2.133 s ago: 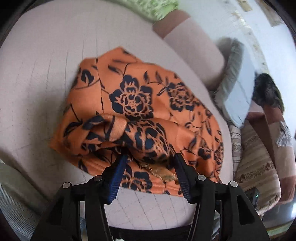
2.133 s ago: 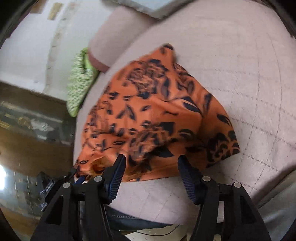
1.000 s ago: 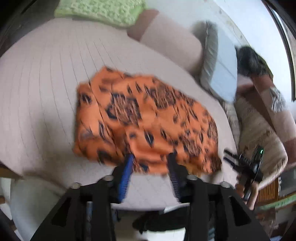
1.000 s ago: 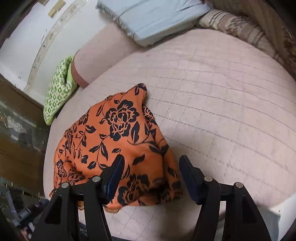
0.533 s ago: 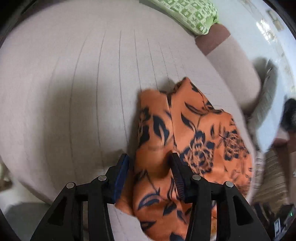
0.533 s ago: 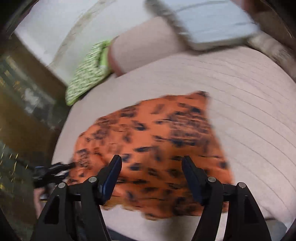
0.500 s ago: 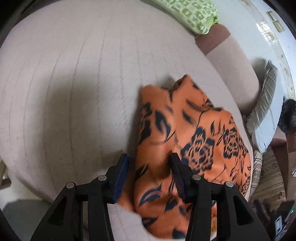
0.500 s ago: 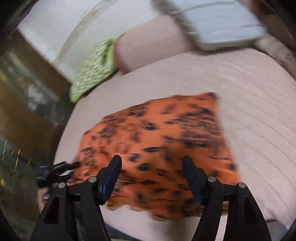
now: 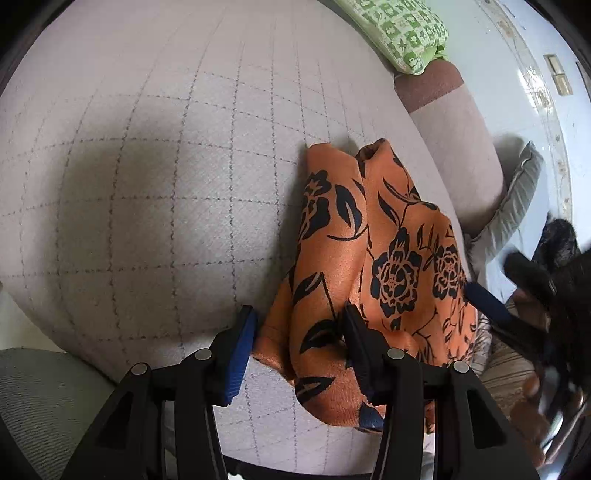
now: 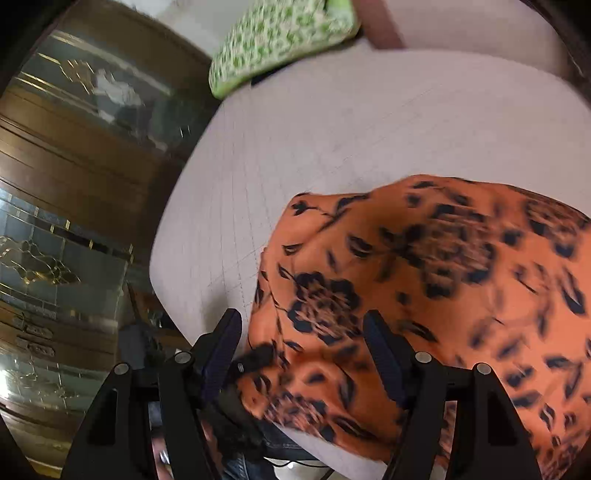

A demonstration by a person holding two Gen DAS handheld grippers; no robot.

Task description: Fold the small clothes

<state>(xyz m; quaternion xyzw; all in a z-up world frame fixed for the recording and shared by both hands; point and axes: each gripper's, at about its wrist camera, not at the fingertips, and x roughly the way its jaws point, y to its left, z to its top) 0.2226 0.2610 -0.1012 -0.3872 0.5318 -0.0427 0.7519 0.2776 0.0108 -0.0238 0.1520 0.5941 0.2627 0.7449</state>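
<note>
The orange flowered cloth (image 9: pixel 373 258) lies bunched on the pale checked sofa cushion (image 9: pixel 147 184), close to its front edge, with a bit hanging over. The left claw (image 9: pixel 299 347) is spread wide, and the near corner of the cloth sits between its two fingers, but they are not squeezing it. The right claw (image 10: pixel 303 347) is spread wide too, and a fold of the cloth shows between its fingers; this view is blurry, so I cannot tell if it touches the cloth. It looks like the step in hand is getting a hold on the near edge, one claw at each end, so the cloth can be folded over. Next, each claw would need to close on a thin bit of edge, not the thick lump, and then lift and carry it toward the back of the cushion. The cloth looks soft and slippery, so it may slide out if only a little is pinched. A green patterned pillow (image 9: pixel 399 29) rests at the far end of the sofa, well away from the cloth. Half a second ago the left claw was in much the same spot over the same corner, and it has hardly moved. The right claw has swung closer and off to the side, so the cloth now fills more of its view.
</note>
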